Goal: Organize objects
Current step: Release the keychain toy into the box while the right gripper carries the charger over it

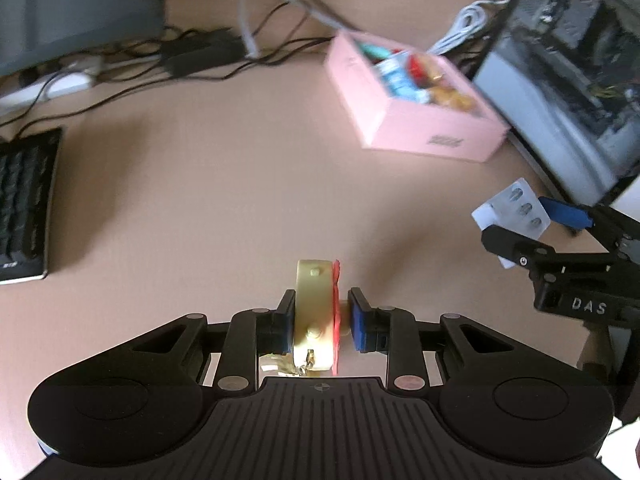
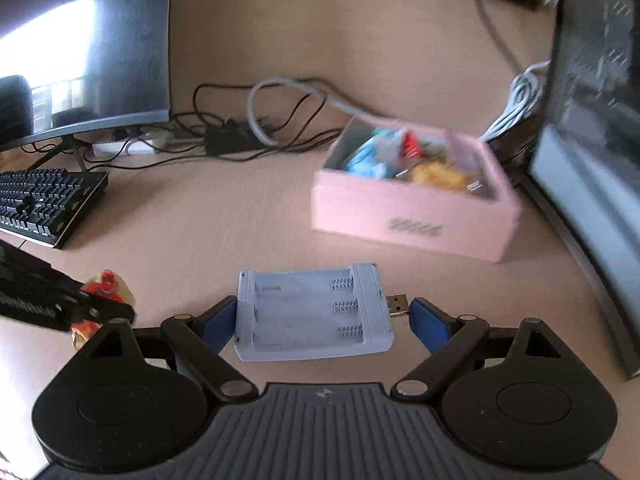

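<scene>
A broad stretch of bare tan table (image 1: 208, 184) lies open between the black keyboard (image 2: 44, 204) at the left edge and the pink box (image 2: 412, 216) on the right, wide enough for a claw to pass. The box's open top is crowded with small colourful items. Behind, a tangle of cables (image 2: 256, 128) and a power strip (image 2: 132, 146) bars the back edge, while a dark monitor (image 2: 80, 60) closes the far left and another screen (image 2: 592, 152) walls the right side just beside the box.
</scene>
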`<state>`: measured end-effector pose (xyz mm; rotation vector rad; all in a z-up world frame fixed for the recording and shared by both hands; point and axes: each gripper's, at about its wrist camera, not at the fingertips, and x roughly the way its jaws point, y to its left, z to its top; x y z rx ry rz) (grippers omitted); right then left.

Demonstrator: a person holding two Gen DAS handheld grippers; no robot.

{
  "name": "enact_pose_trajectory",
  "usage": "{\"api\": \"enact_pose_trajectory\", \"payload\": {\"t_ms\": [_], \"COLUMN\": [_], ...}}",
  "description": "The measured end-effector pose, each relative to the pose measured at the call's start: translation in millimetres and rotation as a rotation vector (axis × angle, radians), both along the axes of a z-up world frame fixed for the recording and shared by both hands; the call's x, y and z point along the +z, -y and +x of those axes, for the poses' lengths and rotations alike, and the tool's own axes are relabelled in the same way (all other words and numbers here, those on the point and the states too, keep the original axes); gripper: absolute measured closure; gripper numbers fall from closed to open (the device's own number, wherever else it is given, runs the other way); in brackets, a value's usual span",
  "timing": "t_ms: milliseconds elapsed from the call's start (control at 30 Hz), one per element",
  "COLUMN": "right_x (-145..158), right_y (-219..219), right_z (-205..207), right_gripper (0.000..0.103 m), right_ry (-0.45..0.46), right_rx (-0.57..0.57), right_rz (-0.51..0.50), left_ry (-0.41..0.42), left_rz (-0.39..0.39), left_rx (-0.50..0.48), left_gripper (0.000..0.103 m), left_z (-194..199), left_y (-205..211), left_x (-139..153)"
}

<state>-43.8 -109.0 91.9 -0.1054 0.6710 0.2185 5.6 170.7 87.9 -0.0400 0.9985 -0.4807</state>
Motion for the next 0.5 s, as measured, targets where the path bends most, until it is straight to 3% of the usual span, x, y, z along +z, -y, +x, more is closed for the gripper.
{"api": "enact_pose_trajectory", "payload": {"t_ms": [267,367,500], "right_x": [52,68,68], "right_y": [61,75,84], "right_z": [9,16,25], "right_gripper": [0.012,0.012,0.012], "right_ry": [0.022,0.053,0.059], "right_rx": [0.039,0.054,0.088], "right_rz": [-0.05,-0.046,-0.025], "left_ry": [0.028,0.098,0.216], "left_rz": [-0.139,-0.223,-0.27], "left_rx": [0.019,0.042,0.057], "left_gripper": [0.073,0.073,0.073], "left_z": [17,40,72], "left_y": [43,57,86], "left_x": [49,84,126]}}
